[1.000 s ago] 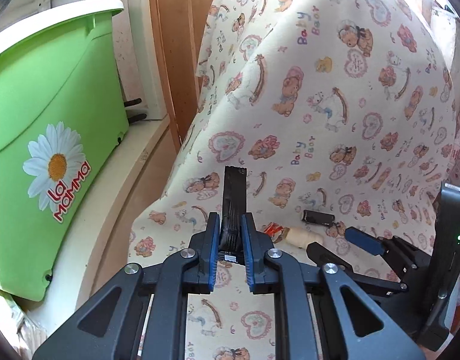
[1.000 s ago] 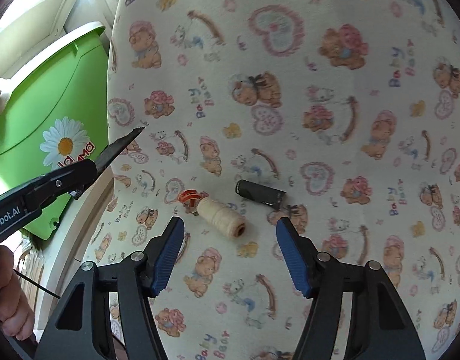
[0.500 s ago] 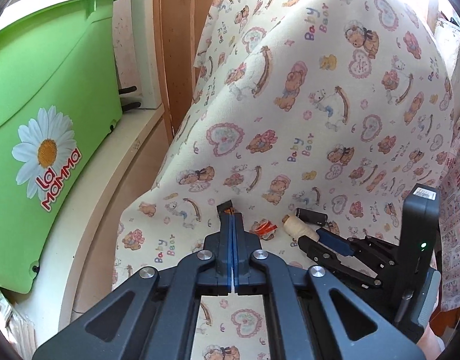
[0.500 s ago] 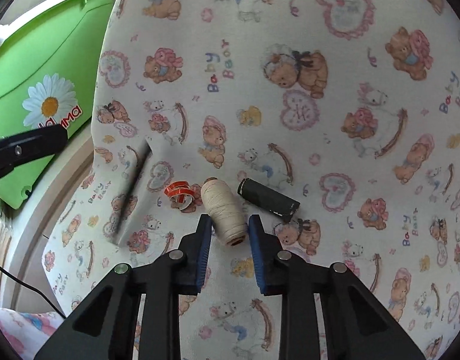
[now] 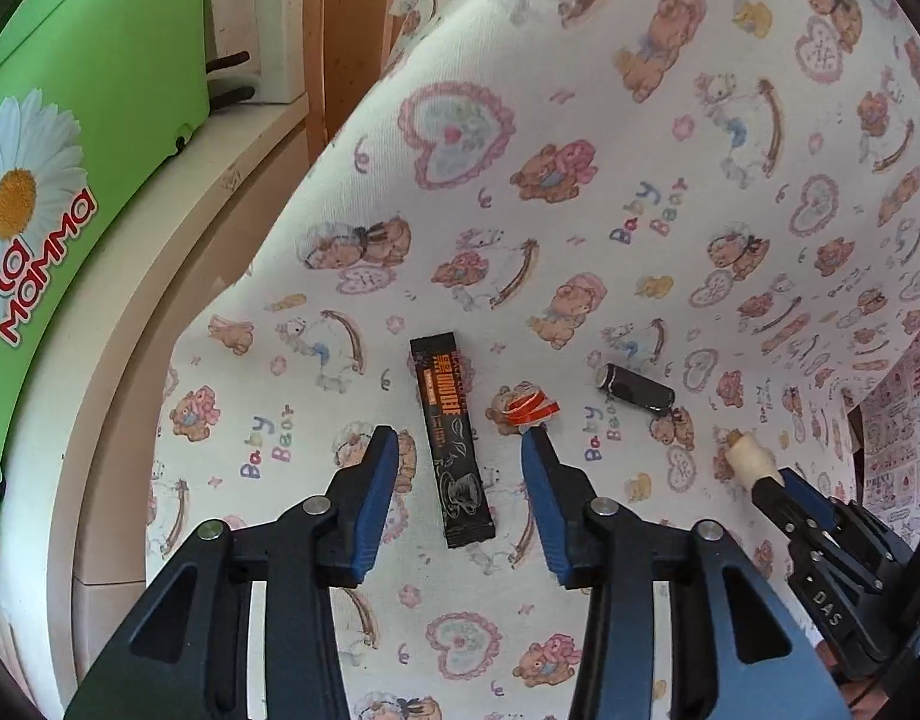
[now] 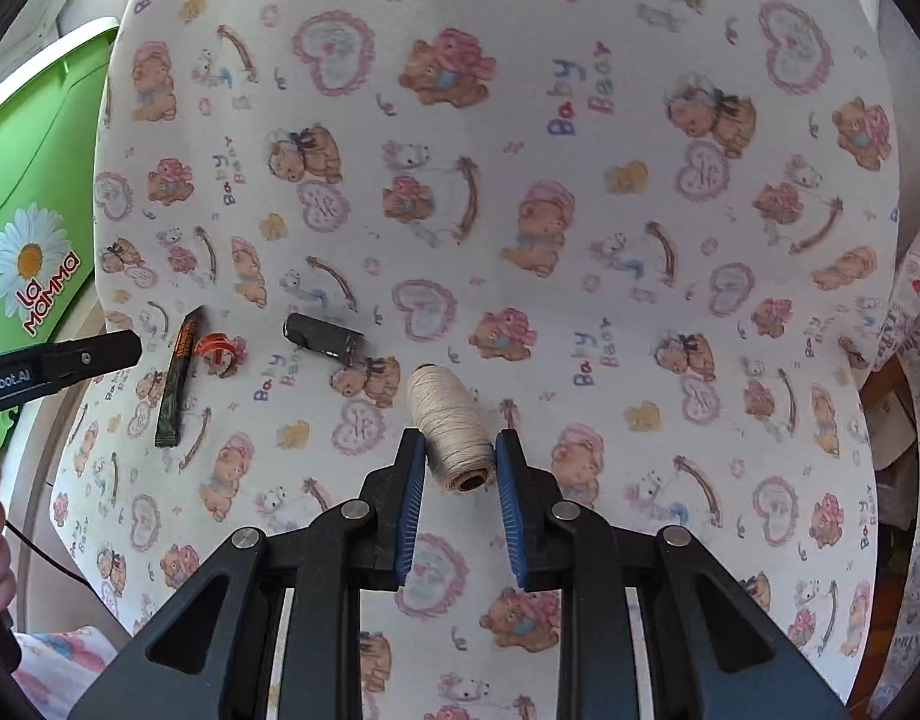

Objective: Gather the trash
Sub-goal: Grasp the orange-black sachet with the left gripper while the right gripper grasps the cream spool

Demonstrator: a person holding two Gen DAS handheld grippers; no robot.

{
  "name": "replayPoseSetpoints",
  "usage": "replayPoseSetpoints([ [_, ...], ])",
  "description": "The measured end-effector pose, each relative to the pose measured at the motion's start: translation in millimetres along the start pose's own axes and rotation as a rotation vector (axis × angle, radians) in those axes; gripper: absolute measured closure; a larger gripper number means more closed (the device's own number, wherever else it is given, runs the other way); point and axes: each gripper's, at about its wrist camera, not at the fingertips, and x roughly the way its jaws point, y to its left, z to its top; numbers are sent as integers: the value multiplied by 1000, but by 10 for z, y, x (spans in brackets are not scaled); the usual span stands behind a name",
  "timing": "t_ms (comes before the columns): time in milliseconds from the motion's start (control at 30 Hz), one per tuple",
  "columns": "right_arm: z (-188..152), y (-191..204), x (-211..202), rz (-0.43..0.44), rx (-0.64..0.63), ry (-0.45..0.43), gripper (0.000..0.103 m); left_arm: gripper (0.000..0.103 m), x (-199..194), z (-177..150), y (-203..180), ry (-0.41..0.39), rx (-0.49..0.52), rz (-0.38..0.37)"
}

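Green plastic bin with a daisy logo (image 5: 46,138) stands off the far-left edge of the teddy-bear print cloth (image 5: 580,210) that covers the surface; likely trash goal, nothing seen in it, its opening is out of view. All positions below are relative to that bin.

Left gripper (image 5: 457,465): fingers opening, nothing clamped; the black flat sachet with orange lettering (image 5: 451,438) lies loose on the cloth between them, nearest the bin. Risk: sachet is thin and flat, fingers could pinch cloth with it or slide over it.

Right gripper (image 6: 460,468): fingers closed on the cream thread spool (image 6: 451,435), farthest from the bin. Grip sits at the spool's near end only, so it could pivot or roll out during the long carry across to the bin. Loose thread may snag.

Dark grey cylinder (image 5: 637,387), between sachet and spool, is round and may roll if nudged.

Crumpled red-and-white wrapper scrap (image 5: 529,405) touches the left gripper's right fingertip; easily knocked aside.
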Motion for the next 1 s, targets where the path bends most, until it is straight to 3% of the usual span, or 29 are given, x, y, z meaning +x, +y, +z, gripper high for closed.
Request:
replayPoseSetpoints([
  [167, -53, -158, -66, 45, -7, 53, 77, 61, 296, -26, -73, 95, 18, 112],
  [300, -97, -259, -67, 189, 29, 125, 77, 64, 370, -37, -112, 85, 37, 136],
  [367, -83, -318, -59, 218, 42, 135, 77, 72, 370, -40, -129, 77, 41, 129],
  [400, -70, -321, -59, 229, 42, 137, 76, 85, 370, -35, -161, 73, 52, 130],
  [433, -42, -323, -54, 239, 40, 138, 75, 87, 370, -40, -178, 74, 67, 128],
  [567, 93, -214, -34, 199, 5, 114, 51, 87, 294, -93, -309, 57, 109, 105],
  [667, 150, -154, 1, 172, -9, 106, 51, 87, 182, -122, -381, 38, 127, 83],
  [733, 158, -150, 11, 155, -6, 101, 60, 87, 100, -147, -421, 24, 130, 74],
  [767, 159, -136, 33, 141, -4, 97, 69, 87, 56, -161, -425, 16, 124, 62],
  [833, 157, -130, 42, 139, 3, 77, 76, 87, -43, -187, -411, -5, 104, 29],
  [900, 146, -125, 4, 129, 9, 47, 91, 87, -141, -216, -399, -32, 93, 4],
  [1000, 118, -116, 3, 140, 3, 41, 92, 87, -270, -255, -391, -64, 83, -6],
])
